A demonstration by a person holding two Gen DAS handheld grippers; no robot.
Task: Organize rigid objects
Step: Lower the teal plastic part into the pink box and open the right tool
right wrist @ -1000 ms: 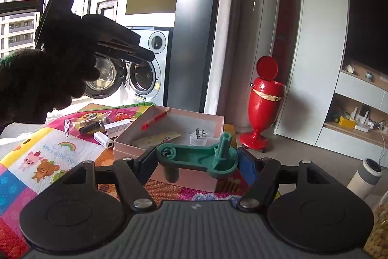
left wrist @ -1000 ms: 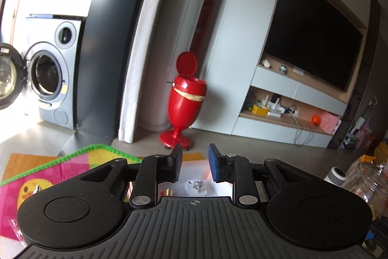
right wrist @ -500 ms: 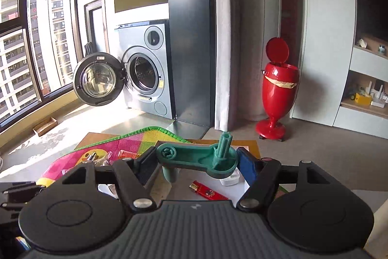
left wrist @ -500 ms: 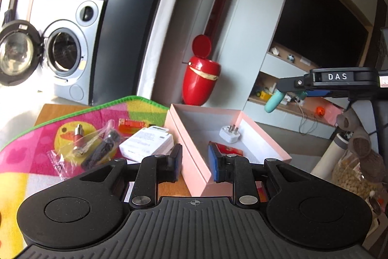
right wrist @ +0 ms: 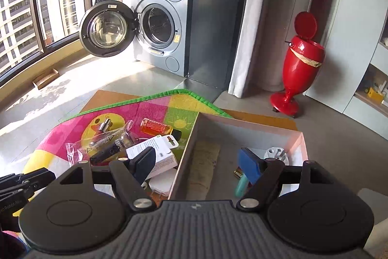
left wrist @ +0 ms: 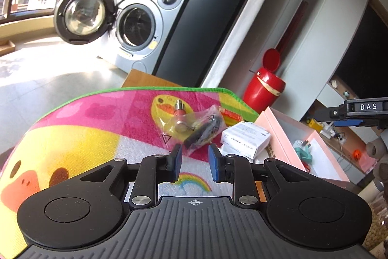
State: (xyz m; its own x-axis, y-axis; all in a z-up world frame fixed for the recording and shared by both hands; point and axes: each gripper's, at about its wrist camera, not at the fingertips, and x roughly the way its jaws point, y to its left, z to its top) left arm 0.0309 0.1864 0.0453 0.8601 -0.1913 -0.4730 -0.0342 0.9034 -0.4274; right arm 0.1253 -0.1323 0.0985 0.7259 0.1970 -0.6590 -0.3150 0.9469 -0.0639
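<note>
My right gripper [right wrist: 197,163] hangs over the near edge of the pink box [right wrist: 249,128], its jaws opening and nothing between the pads. The green plastic part [right wrist: 240,187] shows blurred just below the blue pad, inside the box. It also appears as the green part [left wrist: 303,151] beside a white plug adapter [right wrist: 275,153]. My left gripper [left wrist: 194,162] is shut and empty, low over the colourful play mat [left wrist: 97,132]. It points at a clear bag of metal parts [left wrist: 194,128] just beyond its tips. A white carton [left wrist: 245,140] lies right of the bag.
An orange screwdriver handle [right wrist: 155,126] and a small red-and-metal cylinder [left wrist: 179,108] lie on the mat. A red lighter [left wrist: 306,166] is in the box. Beyond stand a washing machine [right wrist: 160,26] with its door open and a red pedal bin [right wrist: 300,64].
The right gripper's jaws have spread and the green part has left them and dropped into the box. My left gripper swung left and down, from the box to the mat.
</note>
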